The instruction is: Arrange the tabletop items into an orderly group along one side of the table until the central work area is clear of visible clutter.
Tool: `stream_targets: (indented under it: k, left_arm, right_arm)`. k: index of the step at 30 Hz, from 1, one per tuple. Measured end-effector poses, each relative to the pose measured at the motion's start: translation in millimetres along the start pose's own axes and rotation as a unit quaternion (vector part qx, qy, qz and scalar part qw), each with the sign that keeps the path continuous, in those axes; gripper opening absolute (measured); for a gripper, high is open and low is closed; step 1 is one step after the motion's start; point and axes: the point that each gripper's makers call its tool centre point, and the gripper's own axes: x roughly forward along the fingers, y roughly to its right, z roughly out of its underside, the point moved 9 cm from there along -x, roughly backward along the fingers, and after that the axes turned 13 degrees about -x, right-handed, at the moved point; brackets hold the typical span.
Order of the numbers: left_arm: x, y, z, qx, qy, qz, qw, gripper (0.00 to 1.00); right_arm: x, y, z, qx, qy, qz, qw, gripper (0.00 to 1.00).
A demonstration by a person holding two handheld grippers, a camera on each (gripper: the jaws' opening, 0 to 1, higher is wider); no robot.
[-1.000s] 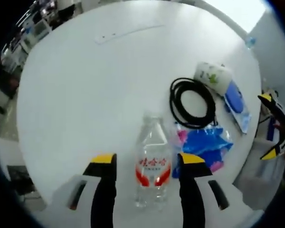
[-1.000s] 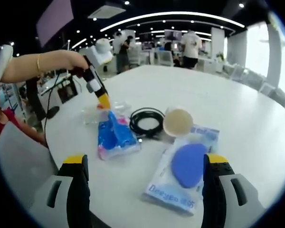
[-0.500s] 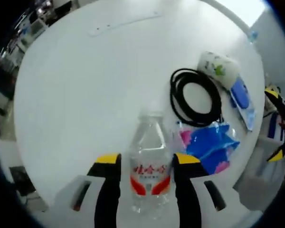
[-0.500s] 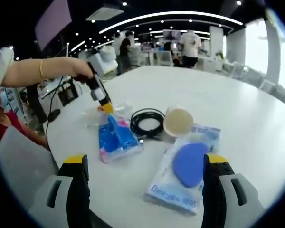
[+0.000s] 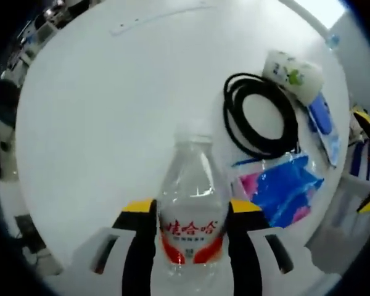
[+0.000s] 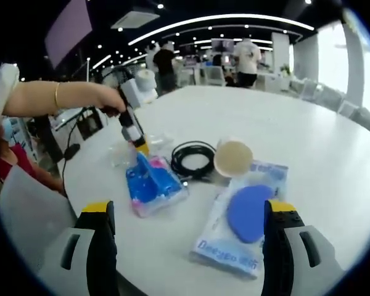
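Left tongs (image 5: 188,213) closed on a clear water bottle (image 5: 192,209), jaws touching both sides at its red label. Bottle's long axis runs along the jaws, cap pointing to 12 o'clock. Black cable coil (image 5: 259,117) lies at 2 o'clock on the white surface (image 5: 111,111), blue packet (image 5: 283,191) at 3 o'clock. Right tongs (image 6: 188,216) spread wide, holding nothing, above a blue-disc pack (image 6: 246,216).

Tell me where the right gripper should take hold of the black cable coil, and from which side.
Grip the black cable coil across its near arc, coming from above with one of the jaws inside the open centre. It lies flat on the table; the blue packet and the roll crowd its flanks.
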Motion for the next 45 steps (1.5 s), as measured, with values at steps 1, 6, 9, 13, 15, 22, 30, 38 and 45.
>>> stream_targets:
  k: [1, 6, 9, 13, 15, 22, 30, 38, 45]
  left_arm:
    - [1.3, -0.2, 0.2, -0.004, 0.001, -0.001, 1.0, 0.4]
    - [0.3, 1.8, -0.8, 0.002, -0.001, -0.015, 0.9999, 0.39]
    - [-0.5, 0.3, -0.1, 0.0, 0.004, -0.012, 0.9999, 0.39]
    - [-4.3, -5.1, 1.3, -0.033, 0.03, 0.013, 0.9989, 0.38]
    - [-9.3, -10.5, 1.8, -0.05, 0.048, 0.028, 0.9972, 0.38]
    - [-26.3, -23.5, 6.0, -0.066, 0.084, 0.02, 0.9941, 0.38]
    - [-56.8, -37.3, 9.2, -0.104, 0.207, -0.008, 0.9727, 0.37]
    - [-71.9, -45.2, 16.0, -0.164, 0.28, -0.024, 0.9455, 0.37]
    - [-70.0, -39.8, 31.5, -0.189, 0.324, -0.023, 0.9265, 0.37]
  right_arm:
    - [0.0, 0.0, 0.1, 0.0, 0.0, 0.0, 1.0, 0.99]
    - [0.5, -0.4, 0.6, -0.003, -0.003, -0.001, 1.0, 0.99]
    - [0.6, -0.4, 1.1, -0.005, -0.005, -0.001, 1.0, 0.99]
    - [0.7, 0.4, 1.3, -0.005, -0.007, 0.0, 1.0, 0.99]
    - [0.8, 0.7, 1.7, -0.005, -0.009, 0.001, 0.9999, 0.99]
    - [1.9, -0.9, 2.1, -0.012, -0.014, -0.003, 0.9998, 0.99]
    - [2.4, -2.4, 2.8, -0.019, -0.02, -0.007, 0.9996, 0.99]
    - [2.4, -2.3, 2.5, -0.022, -0.021, -0.009, 0.9995, 0.99]
    - [2.6, -4.4, 2.0, -0.028, -0.021, -0.013, 0.9993, 0.99]
